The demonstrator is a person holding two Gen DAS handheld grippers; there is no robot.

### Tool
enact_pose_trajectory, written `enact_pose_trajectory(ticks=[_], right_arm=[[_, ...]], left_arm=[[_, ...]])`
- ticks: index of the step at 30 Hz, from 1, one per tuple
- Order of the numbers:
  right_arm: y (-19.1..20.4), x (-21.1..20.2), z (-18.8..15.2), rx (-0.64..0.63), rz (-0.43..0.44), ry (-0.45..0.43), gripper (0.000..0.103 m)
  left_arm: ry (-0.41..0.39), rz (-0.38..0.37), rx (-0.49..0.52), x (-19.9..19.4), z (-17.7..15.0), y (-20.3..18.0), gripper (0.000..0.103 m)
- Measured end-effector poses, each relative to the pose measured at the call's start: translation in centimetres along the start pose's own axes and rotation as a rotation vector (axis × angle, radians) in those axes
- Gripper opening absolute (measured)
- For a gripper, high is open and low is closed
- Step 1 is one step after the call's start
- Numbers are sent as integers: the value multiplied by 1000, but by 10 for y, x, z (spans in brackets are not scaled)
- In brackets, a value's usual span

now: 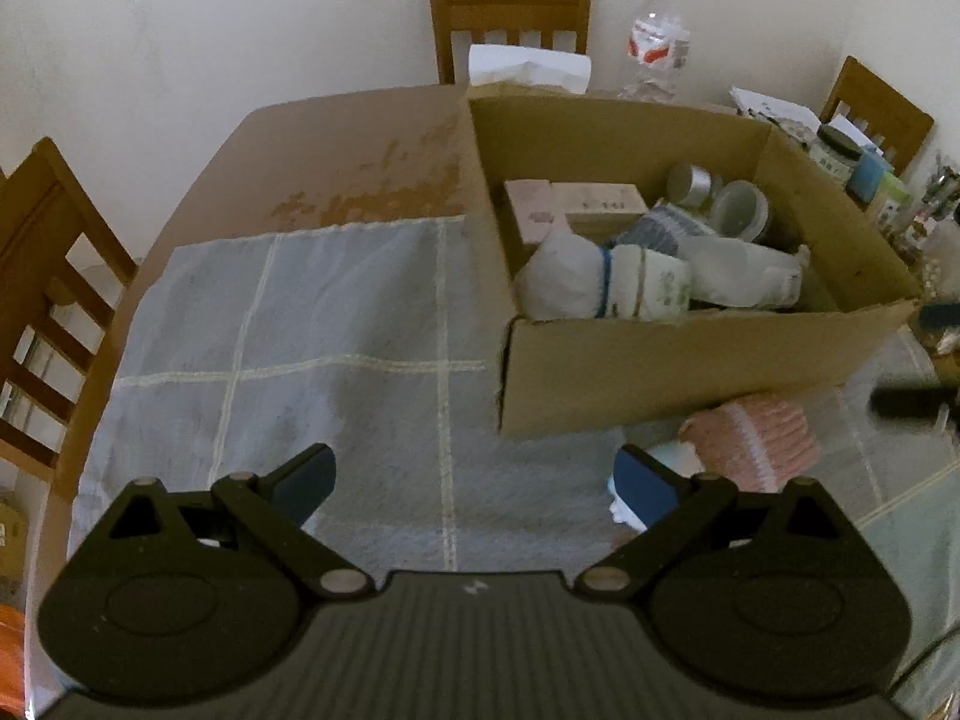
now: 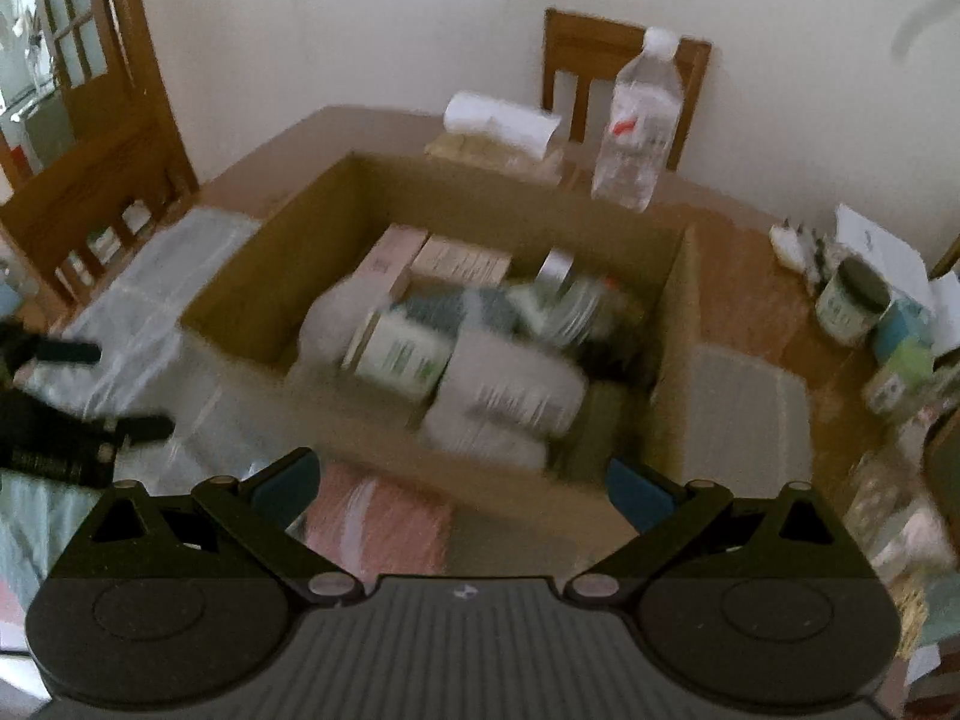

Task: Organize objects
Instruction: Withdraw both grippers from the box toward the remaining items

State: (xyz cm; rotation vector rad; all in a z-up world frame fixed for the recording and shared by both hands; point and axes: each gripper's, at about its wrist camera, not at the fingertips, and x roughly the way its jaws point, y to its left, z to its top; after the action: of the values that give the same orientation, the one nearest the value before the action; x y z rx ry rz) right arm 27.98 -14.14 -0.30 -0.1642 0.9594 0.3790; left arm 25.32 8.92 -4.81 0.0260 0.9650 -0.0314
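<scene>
Both tools hang empty above a cloth-covered tabletop [image 1: 312, 324], jaws spread wide, as the sorting of loose household goods into a cardboard box [image 1: 690, 360] nears its close. The left tool [image 1: 474, 480] hovers over bare cloth just left of the box; the right tool [image 2: 462, 492], its view blurred, hovers above the box's near wall. The box already holds small cartons, round tins and several white packets heaped together.

Two things lie outside it on the cloth: a pink knitted piece [image 1: 756, 438] against the foot of the box's near wall, and a small pale blue-and-white object [image 1: 624, 504], partly hidden behind the left tool's right finger and too obscured to identify. The step in hand appears to be the reach for the next item, probably the pink piece, which lies below the right tool. Taking it would call for lowering that tool, closing on the soft fabric, then lifting clear of the wall.
</scene>
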Motion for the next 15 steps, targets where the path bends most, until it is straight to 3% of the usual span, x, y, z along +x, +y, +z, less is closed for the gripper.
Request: enact_pose_trajectory(ticks=[9, 15], right_arm=[[40, 68, -36, -7, -10, 137, 103], [44, 94, -48, 58, -45, 131, 103]], left_arm=[[3, -20, 21, 1, 0, 6, 99], [-2, -41, 28, -5, -2, 9, 99]])
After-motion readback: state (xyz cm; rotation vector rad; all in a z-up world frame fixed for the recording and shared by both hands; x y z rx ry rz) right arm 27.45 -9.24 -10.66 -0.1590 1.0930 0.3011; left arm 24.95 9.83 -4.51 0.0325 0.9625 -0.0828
